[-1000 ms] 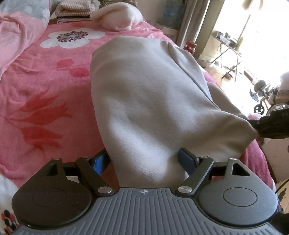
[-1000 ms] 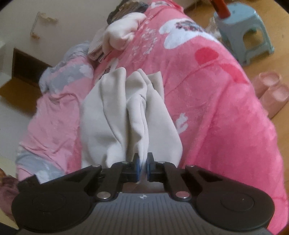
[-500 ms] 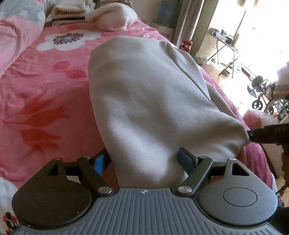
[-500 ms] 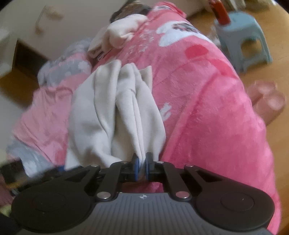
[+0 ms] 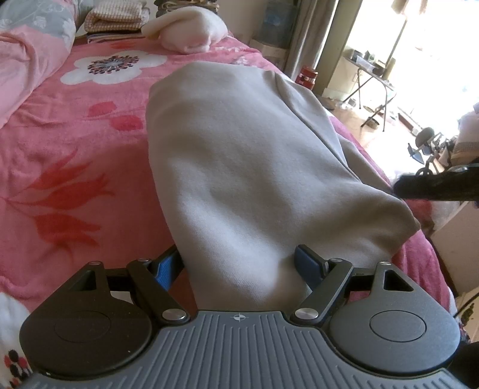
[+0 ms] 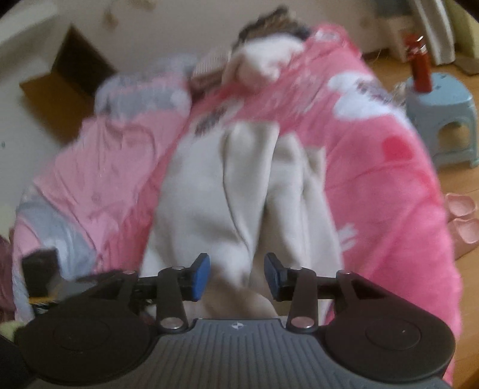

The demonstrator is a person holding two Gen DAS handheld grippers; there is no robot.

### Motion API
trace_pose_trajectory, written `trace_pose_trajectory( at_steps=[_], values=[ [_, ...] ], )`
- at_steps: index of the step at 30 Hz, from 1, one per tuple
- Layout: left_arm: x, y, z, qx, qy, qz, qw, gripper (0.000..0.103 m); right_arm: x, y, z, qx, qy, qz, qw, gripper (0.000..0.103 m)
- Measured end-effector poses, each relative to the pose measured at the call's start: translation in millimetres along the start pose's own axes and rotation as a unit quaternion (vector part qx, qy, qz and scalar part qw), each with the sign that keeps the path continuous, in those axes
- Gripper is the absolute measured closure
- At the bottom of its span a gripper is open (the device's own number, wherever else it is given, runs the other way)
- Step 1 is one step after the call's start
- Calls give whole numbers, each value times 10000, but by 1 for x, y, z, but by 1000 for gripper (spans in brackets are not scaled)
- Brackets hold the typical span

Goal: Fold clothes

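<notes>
Fabric fills the middle of both views: a pale grey garment [image 5: 239, 167] lies lengthwise on a bed covered by a pink floral blanket [image 5: 74, 155], running from the lower centre of the left wrist frame up toward the upper centre. The left tongs [image 5: 239, 263] are spread wide, their blue pads on either side of the garment's near end, with the cloth bunched between them and draping over the gripper body; nothing is pinched. At the right edge of that frame a dark blurred shape, the right tongs [image 5: 434, 187], sits at the garment's far corner.

In the right wrist view, which is motion-blurred, the right tongs [image 6: 236, 273] are also parted, blue pads apart with the garment's [image 6: 239, 185] folds lying between and beyond them, not squeezed. A cream bundle [image 5: 185, 30] rests in the upper centre of the left frame beside folded checked cloth [image 5: 115, 16]. A light blue stool [image 6: 443, 119] carrying a red bottle [image 6: 420, 71] stands on the floor at the upper right, and pink slippers [image 6: 461, 218] lie at the right edge.
</notes>
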State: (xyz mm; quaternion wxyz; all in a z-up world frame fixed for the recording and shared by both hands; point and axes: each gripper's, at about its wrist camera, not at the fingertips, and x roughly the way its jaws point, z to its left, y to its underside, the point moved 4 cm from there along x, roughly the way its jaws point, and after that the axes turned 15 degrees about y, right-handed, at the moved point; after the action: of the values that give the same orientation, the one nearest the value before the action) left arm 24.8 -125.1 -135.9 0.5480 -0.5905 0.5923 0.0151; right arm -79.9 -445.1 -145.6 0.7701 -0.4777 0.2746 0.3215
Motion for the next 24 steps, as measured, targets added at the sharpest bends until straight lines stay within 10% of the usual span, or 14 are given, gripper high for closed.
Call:
trace_pose_trajectory(
  at_steps=[3,24],
  values=[
    [-5,3,0,2,76,-105,9999,23,9,4,2,-8,21,35,10000,91],
    [-75,17,39,-917,823,-969,9876,42,33,24,-17,603,268,75,9978,96]
  ],
)
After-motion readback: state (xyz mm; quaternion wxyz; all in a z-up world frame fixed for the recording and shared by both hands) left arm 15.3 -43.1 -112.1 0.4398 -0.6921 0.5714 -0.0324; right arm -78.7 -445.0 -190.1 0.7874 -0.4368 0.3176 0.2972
